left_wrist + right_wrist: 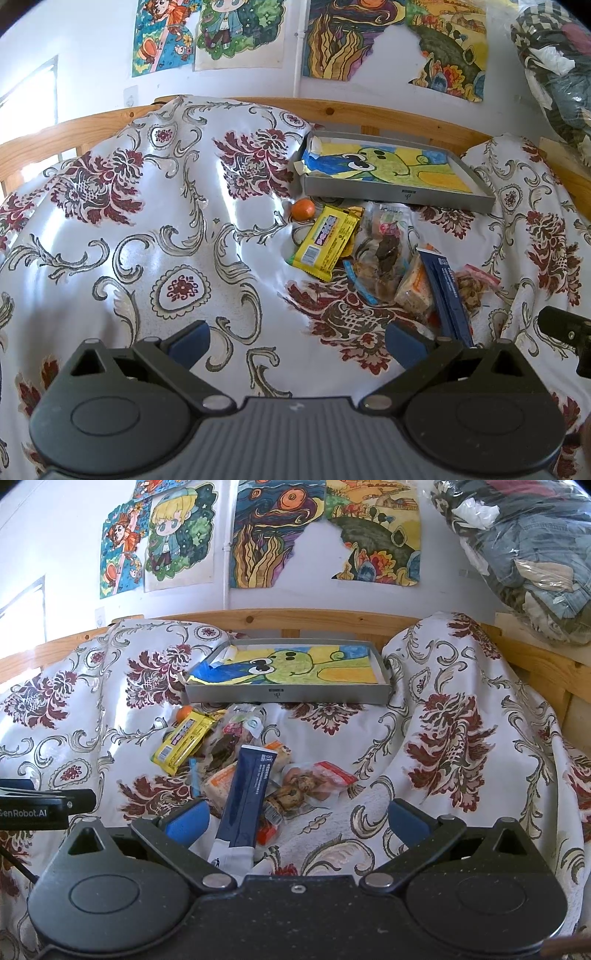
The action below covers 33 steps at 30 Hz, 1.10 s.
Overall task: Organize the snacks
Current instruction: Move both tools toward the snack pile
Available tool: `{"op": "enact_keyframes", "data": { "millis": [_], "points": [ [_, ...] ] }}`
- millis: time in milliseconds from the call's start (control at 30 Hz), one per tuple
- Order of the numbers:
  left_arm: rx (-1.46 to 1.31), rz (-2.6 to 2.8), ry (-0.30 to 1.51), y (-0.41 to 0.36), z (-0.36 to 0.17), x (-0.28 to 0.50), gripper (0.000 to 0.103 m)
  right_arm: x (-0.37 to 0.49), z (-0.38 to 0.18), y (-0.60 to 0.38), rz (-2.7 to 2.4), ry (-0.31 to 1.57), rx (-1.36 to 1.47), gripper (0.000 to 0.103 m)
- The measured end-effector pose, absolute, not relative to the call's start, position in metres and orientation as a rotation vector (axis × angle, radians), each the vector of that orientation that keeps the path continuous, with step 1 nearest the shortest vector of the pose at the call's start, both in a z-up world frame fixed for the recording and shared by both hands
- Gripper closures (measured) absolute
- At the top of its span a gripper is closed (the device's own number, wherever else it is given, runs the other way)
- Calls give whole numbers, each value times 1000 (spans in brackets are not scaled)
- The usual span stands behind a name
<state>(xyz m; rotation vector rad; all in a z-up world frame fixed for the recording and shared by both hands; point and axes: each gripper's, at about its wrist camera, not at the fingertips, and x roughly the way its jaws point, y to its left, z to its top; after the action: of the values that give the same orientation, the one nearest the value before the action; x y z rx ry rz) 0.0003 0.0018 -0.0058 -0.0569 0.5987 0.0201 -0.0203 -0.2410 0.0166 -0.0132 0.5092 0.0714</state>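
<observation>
A: Snack pile first. Where does it sit?
B: On the floral bedspread (443,716), just in front of the grey tray (288,696). The tray is my landmark; a crayon drawing lines its bottom.
A: Contents?
B: Yellow snack bar (184,740) near the tray's front left corner, with a small orange (303,209) beside the bar's far end, closer to the tray. Clear bag of mixed sweets (236,731) touching the bar. Dark blue sachet (245,794) lying over an orange-labelled cake pack (221,784), running away from the tray. Bag of brown nuts (306,784) with a red edge, further from the tray, right of the sachet.
A: Tongs?
B: Right tongs (295,821) spread wide, holding nothing; the sachet's near end lies between the blue pads, closer to the left one, contact unclear. Left tongs (297,341) also spread wide, over bare bedspread, left of the pile, well away from the tray.
A: Beyond?
B: Wooden bed rail (332,618) behind the tray, drawings (280,535) on the wall above, bagged clothes (524,554) to the tray's far right.
</observation>
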Motion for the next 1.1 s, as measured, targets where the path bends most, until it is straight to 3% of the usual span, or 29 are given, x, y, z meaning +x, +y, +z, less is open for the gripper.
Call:
{"op": "enact_keyframes", "data": {
  "millis": [1100],
  "points": [
    [-40,48,673,5,-12,21,1,3,1,-218,172,582,-76,1]
  ]
}}
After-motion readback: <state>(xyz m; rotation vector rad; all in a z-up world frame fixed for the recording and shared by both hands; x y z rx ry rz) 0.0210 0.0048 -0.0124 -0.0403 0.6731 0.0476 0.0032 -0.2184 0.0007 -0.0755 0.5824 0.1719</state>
